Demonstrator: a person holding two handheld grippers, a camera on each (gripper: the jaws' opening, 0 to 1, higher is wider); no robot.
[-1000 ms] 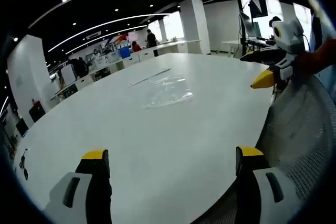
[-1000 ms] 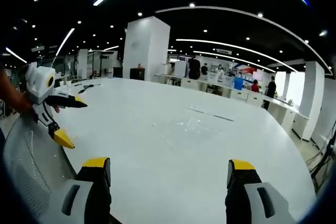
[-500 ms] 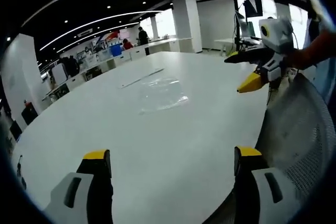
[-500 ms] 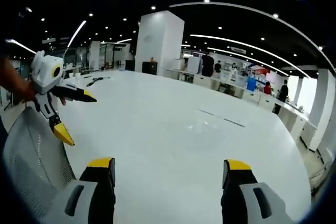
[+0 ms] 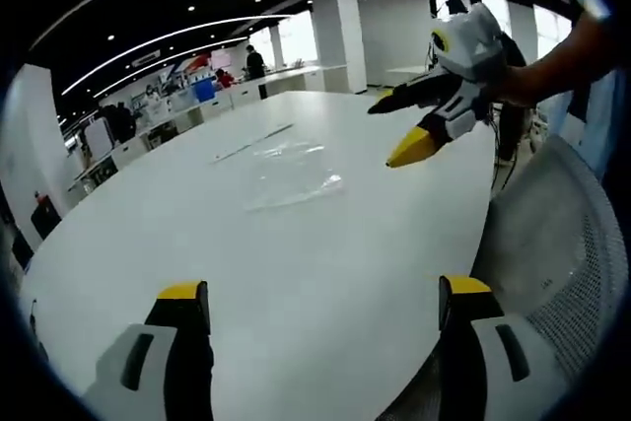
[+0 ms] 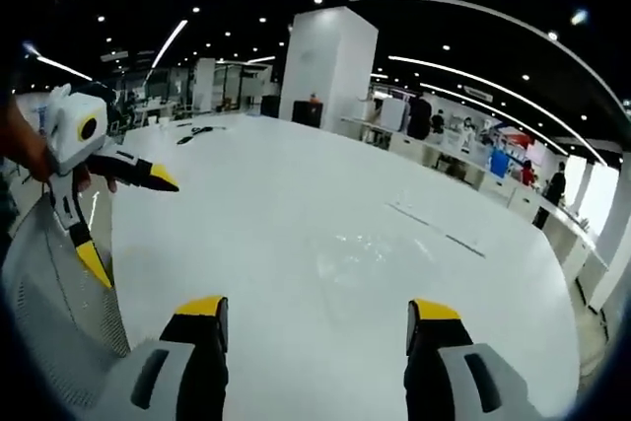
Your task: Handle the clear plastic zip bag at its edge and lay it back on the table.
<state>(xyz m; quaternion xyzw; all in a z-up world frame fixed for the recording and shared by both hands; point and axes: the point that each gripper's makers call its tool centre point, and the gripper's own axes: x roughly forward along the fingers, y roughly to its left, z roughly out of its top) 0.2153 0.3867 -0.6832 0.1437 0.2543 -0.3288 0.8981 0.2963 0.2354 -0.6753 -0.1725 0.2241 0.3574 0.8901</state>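
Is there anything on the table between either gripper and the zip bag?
Nothing visible. In both views bare white table lies between the open jaws and the clear zip bag, which lies flat. The right gripper hovers beside the bag, not touching it.

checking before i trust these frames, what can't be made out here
- Bag: clear on a white table, its zip edge and outline too faint in both views.
- Strip beyond the bag: too small to identify.
- Dark item on the table's far side, right gripper view: too small.
- Chair: cut off by the left gripper view's edge.
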